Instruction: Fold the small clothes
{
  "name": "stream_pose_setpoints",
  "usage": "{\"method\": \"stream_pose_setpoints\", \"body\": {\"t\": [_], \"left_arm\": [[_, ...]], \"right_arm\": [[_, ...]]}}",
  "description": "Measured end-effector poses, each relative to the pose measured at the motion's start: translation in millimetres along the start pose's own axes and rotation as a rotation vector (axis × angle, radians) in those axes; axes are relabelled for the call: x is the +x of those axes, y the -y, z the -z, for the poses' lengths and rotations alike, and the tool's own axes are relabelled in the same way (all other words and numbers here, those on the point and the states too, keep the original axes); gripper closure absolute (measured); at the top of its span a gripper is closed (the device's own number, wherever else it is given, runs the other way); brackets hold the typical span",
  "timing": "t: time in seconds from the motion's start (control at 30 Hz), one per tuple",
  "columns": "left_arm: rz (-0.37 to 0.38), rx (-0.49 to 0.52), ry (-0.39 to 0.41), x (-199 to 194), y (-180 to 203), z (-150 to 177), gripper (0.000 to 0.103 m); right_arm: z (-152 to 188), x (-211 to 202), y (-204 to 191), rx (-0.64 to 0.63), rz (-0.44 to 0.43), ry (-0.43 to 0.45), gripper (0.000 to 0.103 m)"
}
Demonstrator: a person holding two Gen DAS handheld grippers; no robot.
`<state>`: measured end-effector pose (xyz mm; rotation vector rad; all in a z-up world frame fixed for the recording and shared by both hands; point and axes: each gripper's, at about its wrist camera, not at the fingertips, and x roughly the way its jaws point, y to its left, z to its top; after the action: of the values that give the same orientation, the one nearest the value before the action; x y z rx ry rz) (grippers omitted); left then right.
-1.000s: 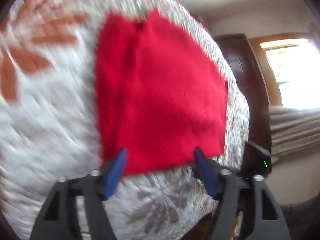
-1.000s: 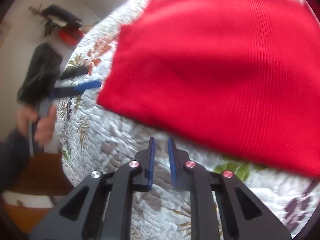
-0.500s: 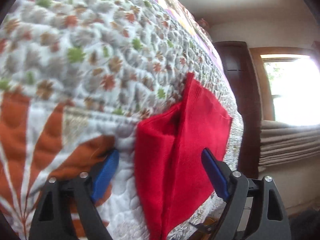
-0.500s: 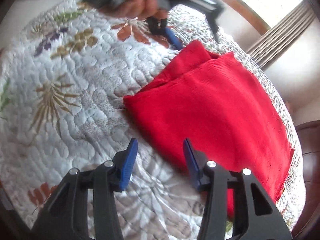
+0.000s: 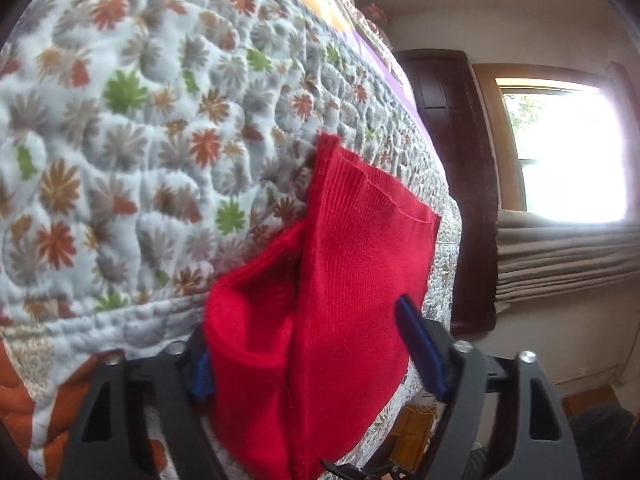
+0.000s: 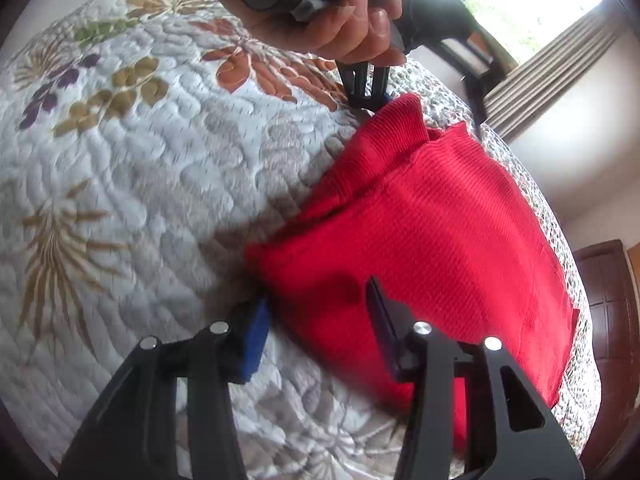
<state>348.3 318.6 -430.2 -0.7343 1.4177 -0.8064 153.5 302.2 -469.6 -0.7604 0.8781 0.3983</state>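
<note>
While both grippers straddle it, red cloth (image 6: 432, 240) lies flat lengthwise

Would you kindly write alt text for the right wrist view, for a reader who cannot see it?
A red knit garment lies on a floral quilted bedspread, with the open right gripper straddling its near corner. At the far corner, a hand holds the left gripper at the cloth's edge.

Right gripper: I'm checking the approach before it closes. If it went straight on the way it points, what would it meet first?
The red cloth. The right gripper is open with the cloth's near corner already between its fingers, so it would push into that, on the quilt.
</note>
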Motion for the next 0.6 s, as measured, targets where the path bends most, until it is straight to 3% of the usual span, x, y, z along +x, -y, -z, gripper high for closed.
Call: {"method": "stream_pose_setpoints", "body": {"t": [0.07, 0.2, 0.27, 0.5, 0.6], "left_arm": [[-0.022, -0.007, -0.024, 2, -5, -3, 0.064], [-0.037, -0.026, -0.038, 3, -7, -3, 0.068], [-0.067, -0.04, -0.043, 7, -6, -2, 0.079], [-0.093, -0.074, -0.06, 15, 1, 0, 0.086], [-0.113, -0.077, -0.06, 14, 9, -1, 0.086]], "right_arm": [[-4, 2, 0, 0.013, 0.006, 0.004, 0.058], [-9, 3, 6, 0.048, -0.005, -0.009, 0.058], [-12, 4, 12, 0.081, -0.024, -0.023, 0.06], [-25, 7, 37, 0.172, -0.095, -0.063, 0.089], [-27, 0, 47, 0.223, -0.108, -0.063, 0.093]]}}
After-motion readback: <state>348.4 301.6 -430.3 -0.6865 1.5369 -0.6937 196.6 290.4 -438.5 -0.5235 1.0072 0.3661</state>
